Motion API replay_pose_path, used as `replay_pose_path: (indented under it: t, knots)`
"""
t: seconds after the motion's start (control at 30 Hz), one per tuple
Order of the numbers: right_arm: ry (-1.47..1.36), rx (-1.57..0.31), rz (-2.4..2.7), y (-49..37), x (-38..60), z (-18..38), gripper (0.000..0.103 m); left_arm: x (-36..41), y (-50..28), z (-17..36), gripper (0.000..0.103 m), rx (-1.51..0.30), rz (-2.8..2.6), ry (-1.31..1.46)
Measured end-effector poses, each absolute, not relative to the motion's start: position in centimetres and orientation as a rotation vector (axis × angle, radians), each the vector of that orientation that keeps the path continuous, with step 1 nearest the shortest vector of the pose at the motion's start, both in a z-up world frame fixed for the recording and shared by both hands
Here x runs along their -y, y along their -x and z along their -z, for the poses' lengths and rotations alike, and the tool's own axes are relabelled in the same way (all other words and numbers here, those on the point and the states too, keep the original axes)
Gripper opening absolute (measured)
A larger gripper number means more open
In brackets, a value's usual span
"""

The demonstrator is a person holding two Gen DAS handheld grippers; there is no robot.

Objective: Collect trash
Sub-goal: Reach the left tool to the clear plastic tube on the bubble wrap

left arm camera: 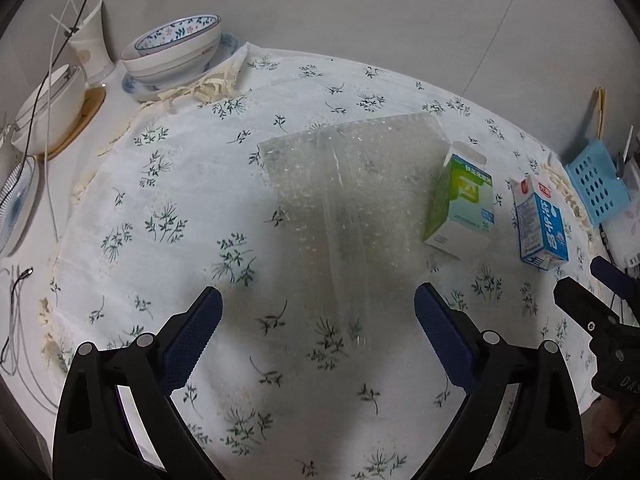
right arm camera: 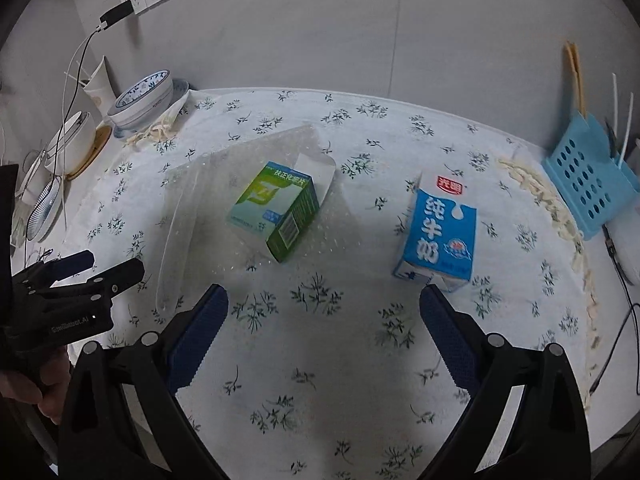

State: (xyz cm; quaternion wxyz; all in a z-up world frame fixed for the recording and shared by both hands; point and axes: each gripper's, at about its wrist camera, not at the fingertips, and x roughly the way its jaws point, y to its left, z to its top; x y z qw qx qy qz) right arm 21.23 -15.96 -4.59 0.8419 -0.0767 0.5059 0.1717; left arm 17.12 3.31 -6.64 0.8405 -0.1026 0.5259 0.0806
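A clear bubble-wrap sheet (left arm camera: 352, 184) lies flat on the floral tablecloth; it also shows in the right wrist view (right arm camera: 208, 184). A green and white carton (left arm camera: 460, 204) lies on its right part, seen too in the right wrist view (right arm camera: 276, 212). A blue milk carton (left arm camera: 540, 224) lies further right, also in the right wrist view (right arm camera: 440, 236). My left gripper (left arm camera: 318, 304) is open and empty above the cloth, near the sheet's front edge. My right gripper (right arm camera: 324, 304) is open and empty, in front of both cartons.
Stacked patterned bowls (left arm camera: 176, 52), a paper cup (left arm camera: 90, 44), a white pot (left arm camera: 44, 108) and a plate (left arm camera: 16, 208) stand at the back left. A blue perforated basket (right arm camera: 588, 176) stands at the right edge. Cables (right arm camera: 76, 68) hang from a wall socket.
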Motion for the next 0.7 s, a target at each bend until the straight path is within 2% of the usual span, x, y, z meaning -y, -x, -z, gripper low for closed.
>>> replay_pose_path:
  t: [0.33,0.5,0.7]
  knots:
    - [0.096,-1.142,-0.413,-27.0,12.6,6.8,0.092,-3.9,-22.6,10.1,0.080,-1.186,-0.210,0.188]
    - [0.093,-1.175,-0.420,-28.3,11.3,7.9,0.086,-4.4,-23.8,11.2,0.071,-1.212,-0.228,0.226]
    - [0.078,-1.230,-0.408,-29.6,10.2,9.3,0.076,-4.6,-24.7,12.1,0.053,-1.241,-0.227,0.245]
